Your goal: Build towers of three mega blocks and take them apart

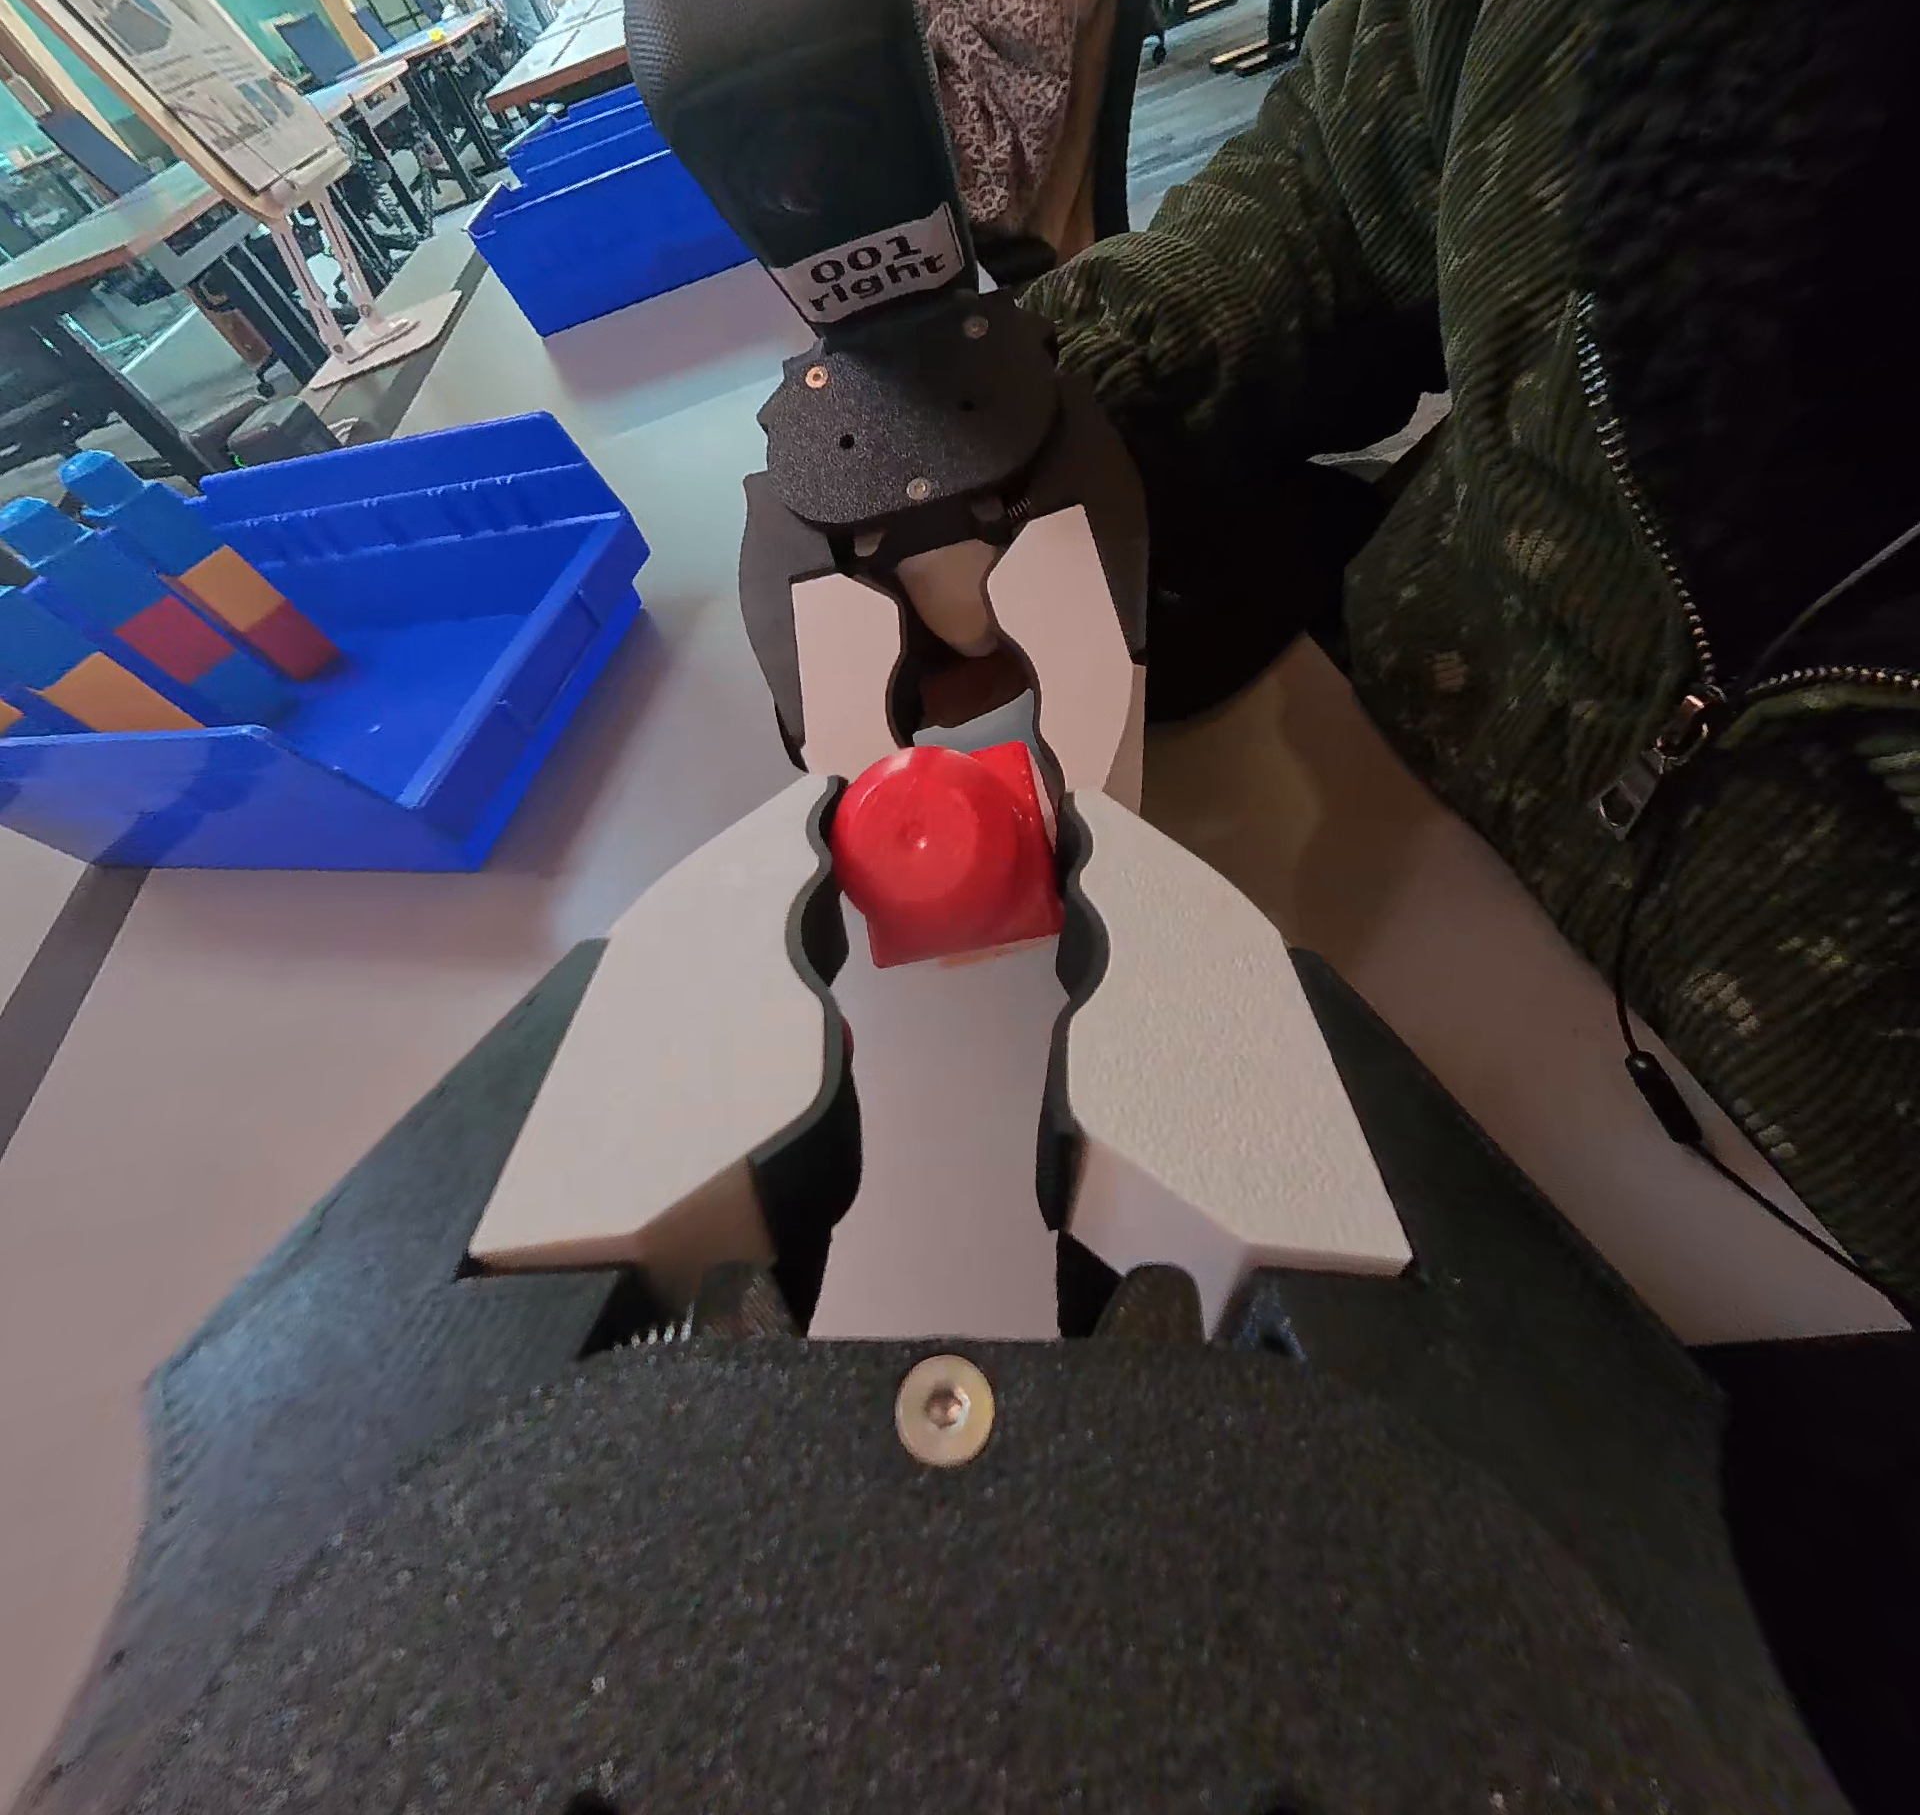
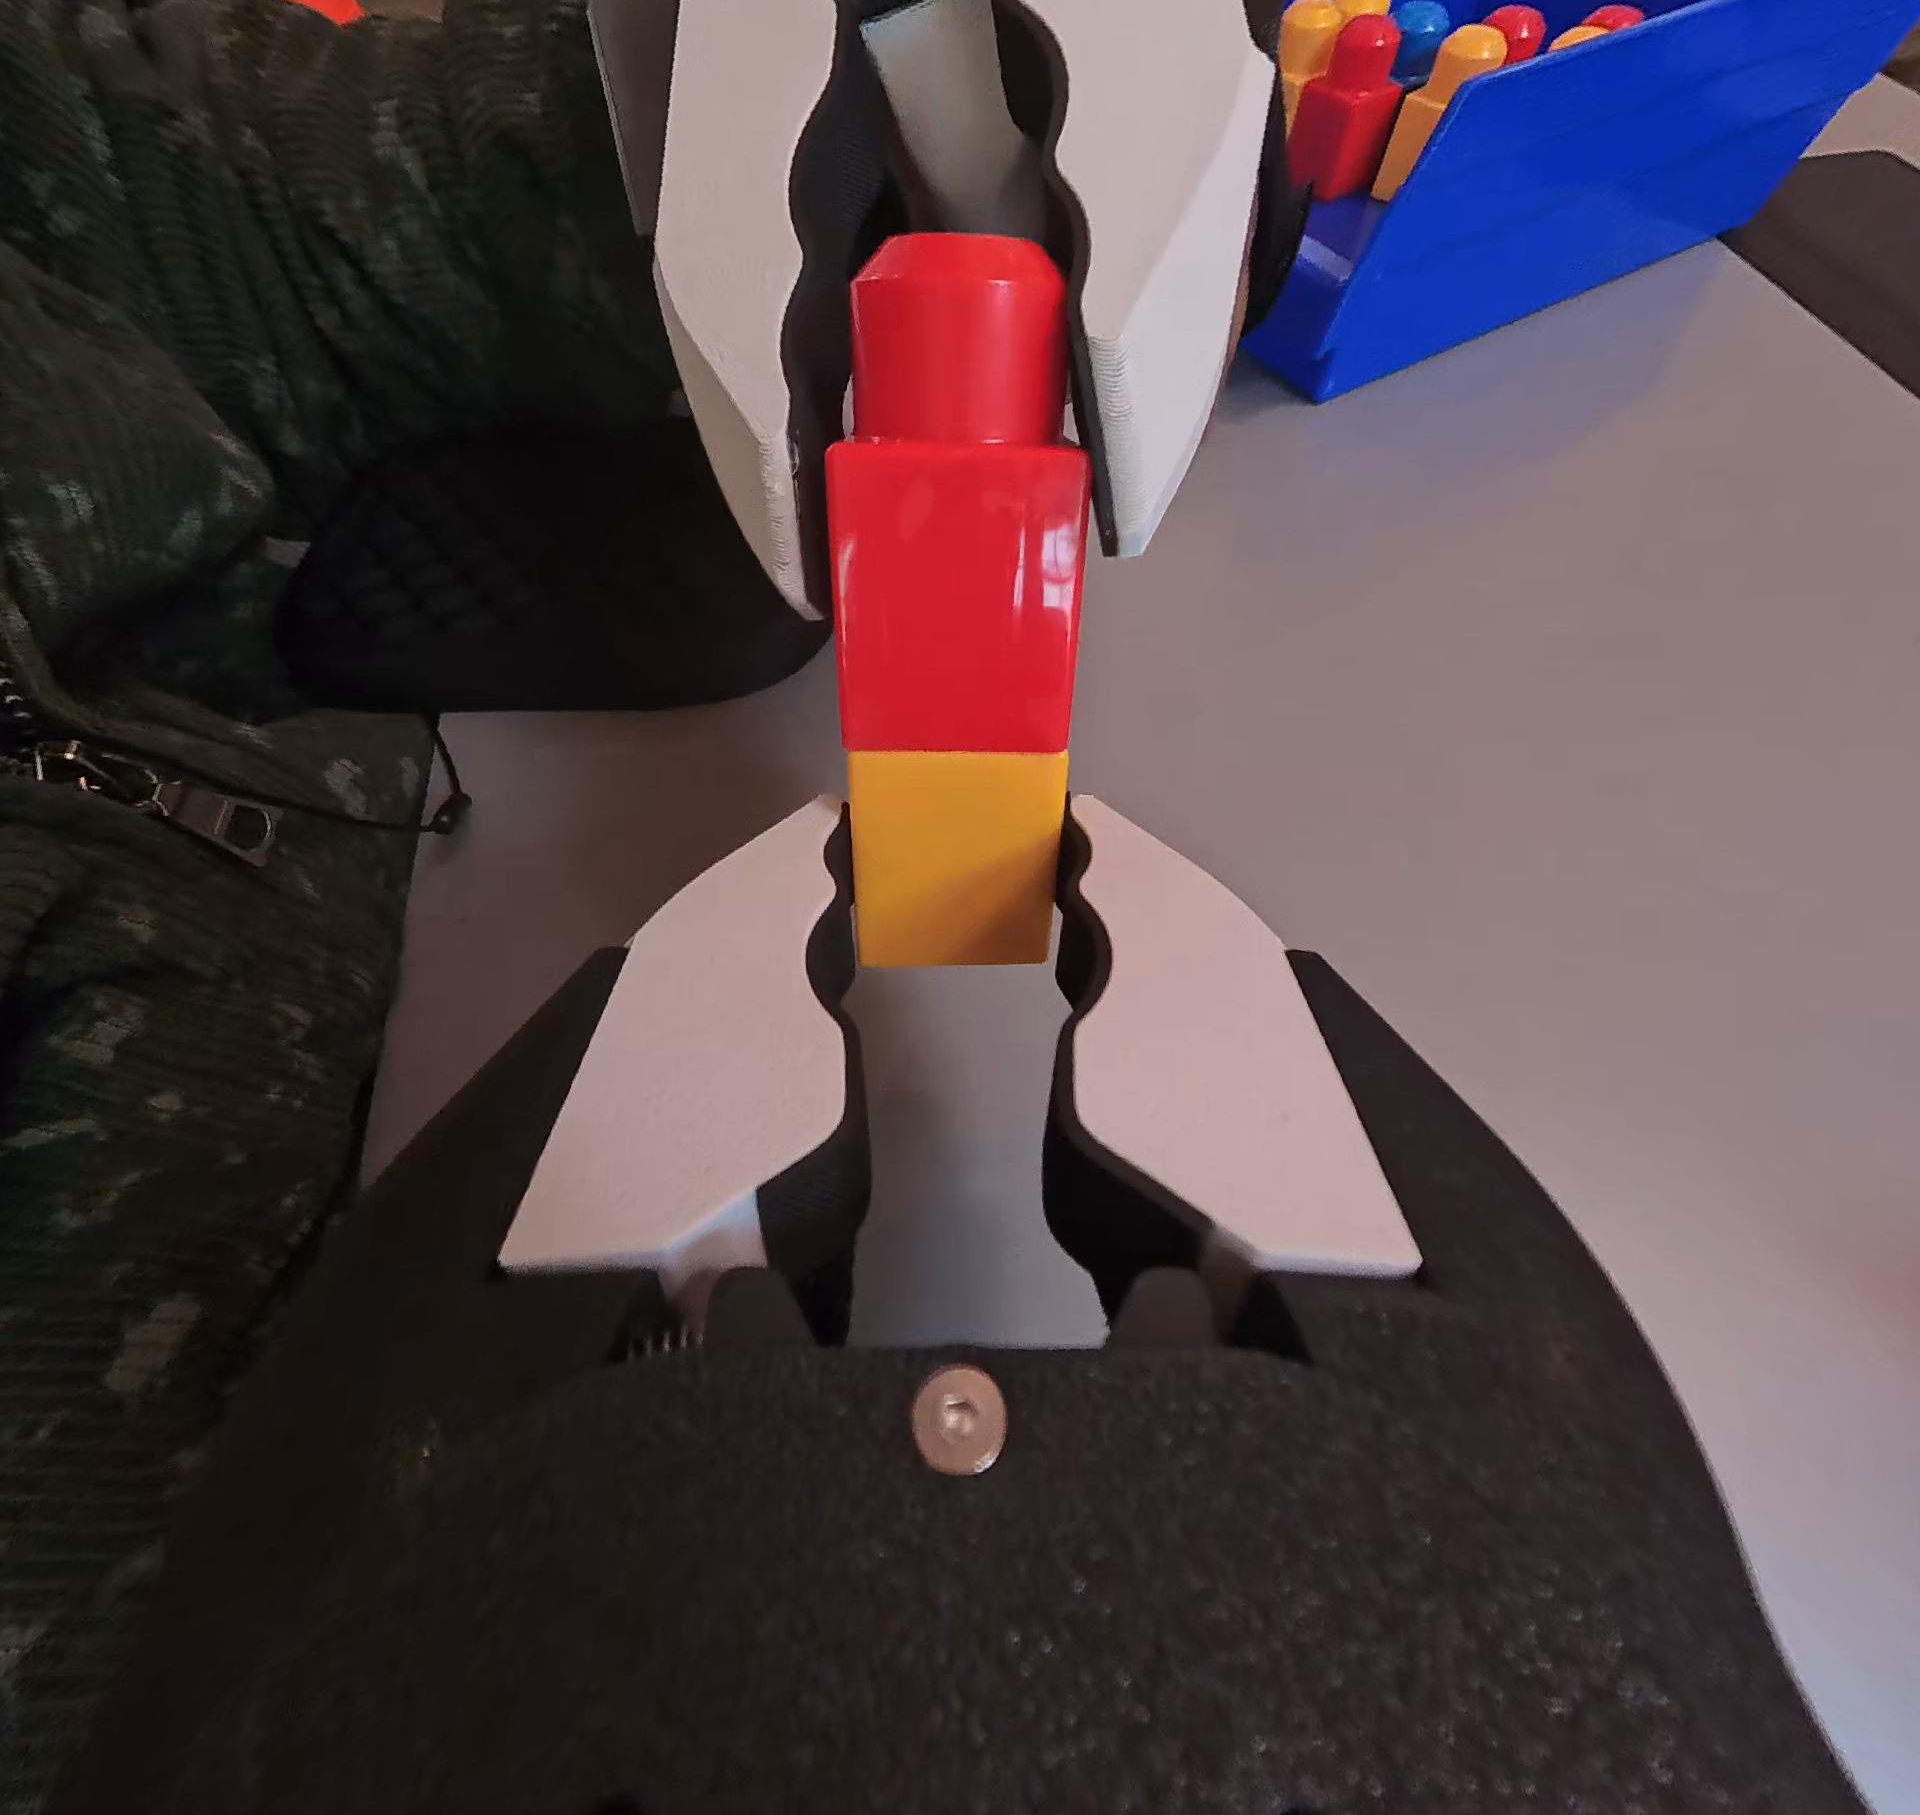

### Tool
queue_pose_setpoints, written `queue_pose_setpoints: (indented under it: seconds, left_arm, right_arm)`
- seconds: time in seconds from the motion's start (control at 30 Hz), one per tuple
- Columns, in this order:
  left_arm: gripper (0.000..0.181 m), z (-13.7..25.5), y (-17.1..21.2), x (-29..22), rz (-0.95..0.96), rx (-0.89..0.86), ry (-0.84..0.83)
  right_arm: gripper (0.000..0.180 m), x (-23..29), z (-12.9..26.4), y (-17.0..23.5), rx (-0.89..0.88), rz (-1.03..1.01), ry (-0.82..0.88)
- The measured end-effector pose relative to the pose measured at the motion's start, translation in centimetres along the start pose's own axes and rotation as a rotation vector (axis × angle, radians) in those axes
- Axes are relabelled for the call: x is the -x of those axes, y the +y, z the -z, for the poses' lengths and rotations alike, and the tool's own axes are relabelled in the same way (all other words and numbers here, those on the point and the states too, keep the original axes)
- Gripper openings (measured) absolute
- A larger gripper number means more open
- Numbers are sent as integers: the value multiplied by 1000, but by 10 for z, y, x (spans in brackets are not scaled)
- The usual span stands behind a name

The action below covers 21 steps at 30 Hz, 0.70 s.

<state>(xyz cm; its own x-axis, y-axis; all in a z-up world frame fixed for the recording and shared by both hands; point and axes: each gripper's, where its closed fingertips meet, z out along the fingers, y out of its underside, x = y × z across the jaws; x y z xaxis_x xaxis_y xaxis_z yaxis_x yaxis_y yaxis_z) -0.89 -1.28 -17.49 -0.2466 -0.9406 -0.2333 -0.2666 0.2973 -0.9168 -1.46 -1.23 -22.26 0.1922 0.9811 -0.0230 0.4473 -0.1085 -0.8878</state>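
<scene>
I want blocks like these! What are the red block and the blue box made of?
The red block looks like hard, glossy plastic: window light glints off its smooth side. The blue box seems to be plastic too, with a duller sheen, thin moulded walls and ribs along its back wall. I can't be sure by looks alone.

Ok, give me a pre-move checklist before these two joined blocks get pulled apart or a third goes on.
1. Right gripper shut on yellow block: ok.
2. Left gripper shut on red block: ok.
3. Red and yellow blocks seated flush, no gap at the seam: ok.
4. Grippers facing each other in line along the stack: ok.
5. Third block on the stack: not ok, only two.
6. Spare blocks in blue bin: ok.
</scene>
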Motion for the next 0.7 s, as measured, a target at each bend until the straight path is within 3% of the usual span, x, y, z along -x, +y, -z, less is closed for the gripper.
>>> queue_pose_setpoints:
  seconds: [0.13,0.33,0.4,0.5,0.53,0.6,0.7]
  left_arm:
    - [38,1,-1,3,9,-12,-19]
    - [42,19,-11,35,65,-49,-191]
    - [40,52,-18,64,88,-75,-357]
    - [26,141,-9,126,208,-85,-753]
    - [18,177,3,146,283,-83,-896]
    - [21,235,38,172,425,-39,-1091]
    - [35,276,98,194,569,130,-1176]
  right_arm:
    - [36,-2,0,-1,-10,0,9]
    - [37,-23,12,-13,-82,-18,114]
    - [37,-32,19,-16,-117,-41,156]
    - [36,-46,30,-21,-177,-79,200]
    - [37,-48,31,-22,-187,-93,199]
    - [37,-50,32,-22,-194,-112,196]
    - [37,-48,26,-17,-168,-107,183]
